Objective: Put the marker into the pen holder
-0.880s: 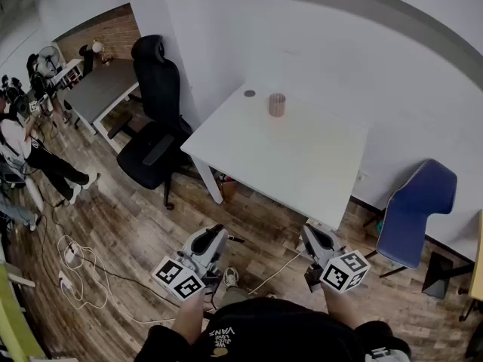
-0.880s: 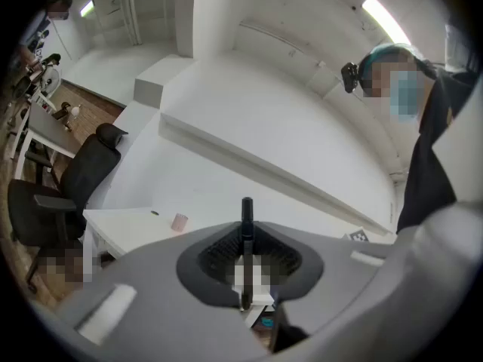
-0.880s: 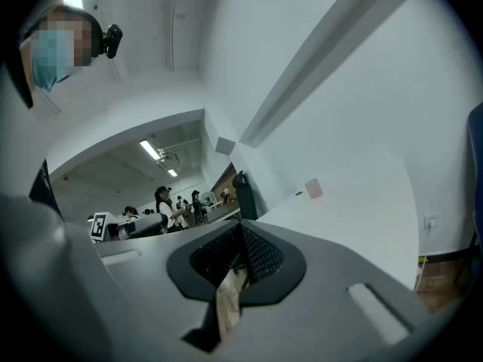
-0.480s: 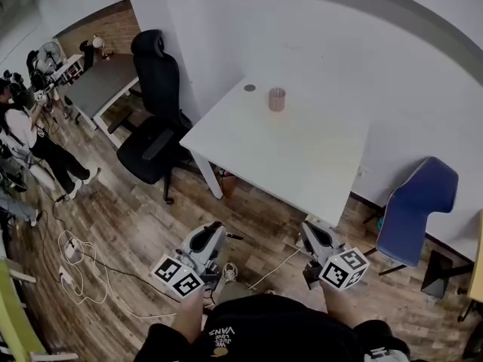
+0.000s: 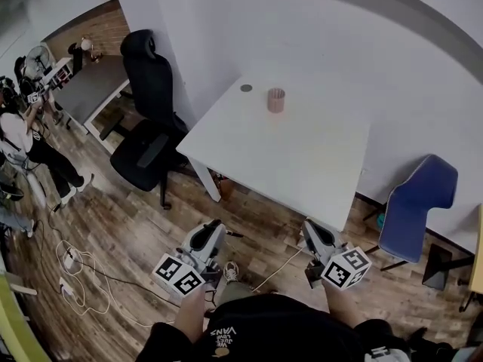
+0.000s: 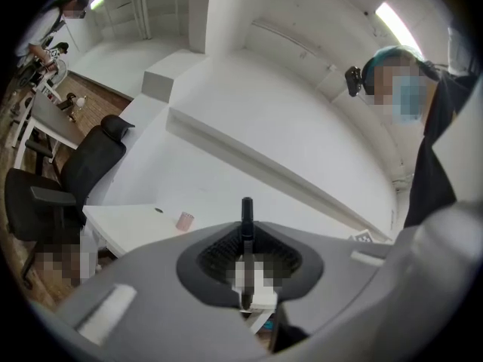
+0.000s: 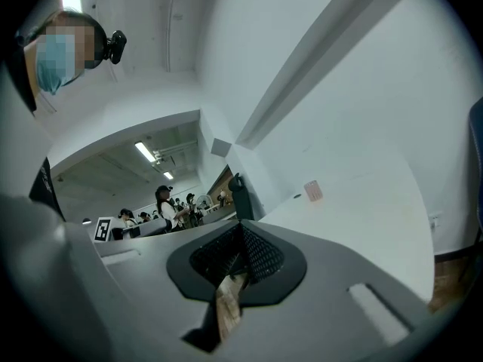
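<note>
The pen holder (image 5: 276, 100), a small pinkish cup, stands upright near the far edge of the white table (image 5: 302, 164). It also shows small and distant as the pen holder (image 6: 185, 220) in the left gripper view and the pen holder (image 7: 312, 190) in the right gripper view. My left gripper (image 5: 217, 226) is held low over the wooden floor, well short of the table, shut on a black marker (image 6: 246, 211) that sticks up between its jaws. My right gripper (image 5: 308, 229) hangs beside it, jaws shut with nothing between them (image 7: 241, 231).
A dark round disc (image 5: 246, 88) lies on the table left of the cup. A black office chair (image 5: 151, 119) stands left of the table and a blue chair (image 5: 415, 202) to its right. Cables (image 5: 75, 266) lie on the floor. Several people stand at far left.
The head view has drifted slightly and the people at the far left have shifted. Both grippers keep the same pose, the marker still in the left one.
</note>
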Demonstrator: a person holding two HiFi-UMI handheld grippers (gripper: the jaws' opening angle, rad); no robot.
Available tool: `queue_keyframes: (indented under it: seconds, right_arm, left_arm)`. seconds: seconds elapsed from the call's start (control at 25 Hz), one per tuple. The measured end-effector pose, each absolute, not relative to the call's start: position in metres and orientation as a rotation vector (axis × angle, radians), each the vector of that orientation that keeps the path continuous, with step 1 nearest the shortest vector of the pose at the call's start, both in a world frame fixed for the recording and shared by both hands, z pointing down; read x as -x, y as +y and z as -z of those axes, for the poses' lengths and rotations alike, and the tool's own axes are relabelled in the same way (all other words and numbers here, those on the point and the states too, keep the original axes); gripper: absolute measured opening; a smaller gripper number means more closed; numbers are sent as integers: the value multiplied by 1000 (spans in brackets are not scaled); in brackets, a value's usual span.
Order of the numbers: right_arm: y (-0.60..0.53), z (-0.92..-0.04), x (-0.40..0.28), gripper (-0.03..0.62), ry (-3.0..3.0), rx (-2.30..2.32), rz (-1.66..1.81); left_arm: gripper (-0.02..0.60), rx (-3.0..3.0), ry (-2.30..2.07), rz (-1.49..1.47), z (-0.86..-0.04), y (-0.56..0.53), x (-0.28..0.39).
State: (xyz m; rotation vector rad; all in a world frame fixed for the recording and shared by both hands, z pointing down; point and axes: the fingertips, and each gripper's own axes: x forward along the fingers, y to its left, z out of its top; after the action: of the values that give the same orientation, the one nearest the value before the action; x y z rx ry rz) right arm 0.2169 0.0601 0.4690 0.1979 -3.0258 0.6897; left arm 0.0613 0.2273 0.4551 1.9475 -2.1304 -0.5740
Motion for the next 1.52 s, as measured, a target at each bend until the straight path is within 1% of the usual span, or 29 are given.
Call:
queue_keyframes:
  seconds: [0.4,0.76,0.96,1.08,1.52]
  right_arm:
    - [51,-467,-138,1,-3021,-376,-700]
    - [49,-467,-83,2,-3034,-538,-730]
    - [47,-466,-68,0,-3001,-608,-734]
    - [37,-471,-65,2,-2985,-624,-740]
    - [-31,-475,-36,0,-2982,-582,-767]
  left_arm:
    - [89,-2040,-2009,552,-452,207,28]
    - [89,-2113,-1913,521,-449,201,100]
    - [89,-2118,-1884,528,-452,194,126]
    - [89,-2109,-1865,539,-457,184,131]
    - [89,-2082,-1902,530,-454,128,151]
